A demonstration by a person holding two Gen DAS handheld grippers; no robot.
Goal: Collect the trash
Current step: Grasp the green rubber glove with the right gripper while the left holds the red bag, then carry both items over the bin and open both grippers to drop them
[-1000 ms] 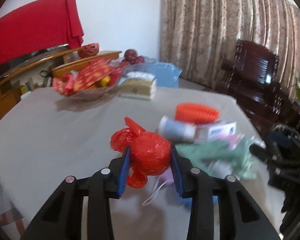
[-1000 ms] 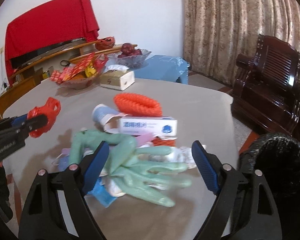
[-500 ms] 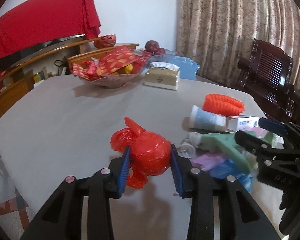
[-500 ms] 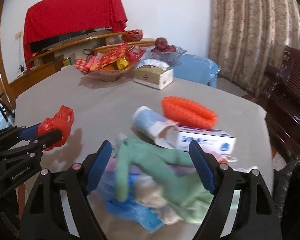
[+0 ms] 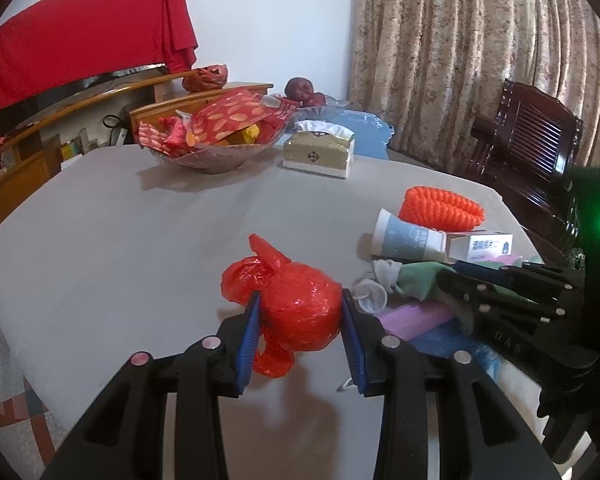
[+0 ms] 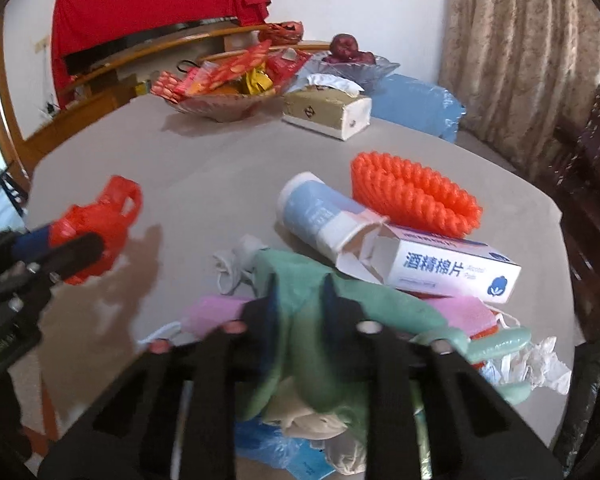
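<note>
My left gripper is shut on a knotted red plastic bag, held just above the grey table. A trash pile lies to its right: a green rubber glove, a paper cup, a white carton, an orange foam net, pink sheets and blue plastic. My right gripper is over the pile. Its jaws are closing, with a fold of the glove pinched between them. In the right wrist view the left gripper and the red bag are at the left.
A glass bowl of red snack packets and a tissue box stand at the far side of the table. A dark wooden chair is beyond the right edge. A black bag hangs at the near right corner.
My right gripper has dropped onto the pile and its wide jaws have come together on the green glove. The left gripper still holds the red bag and has barely moved.
</note>
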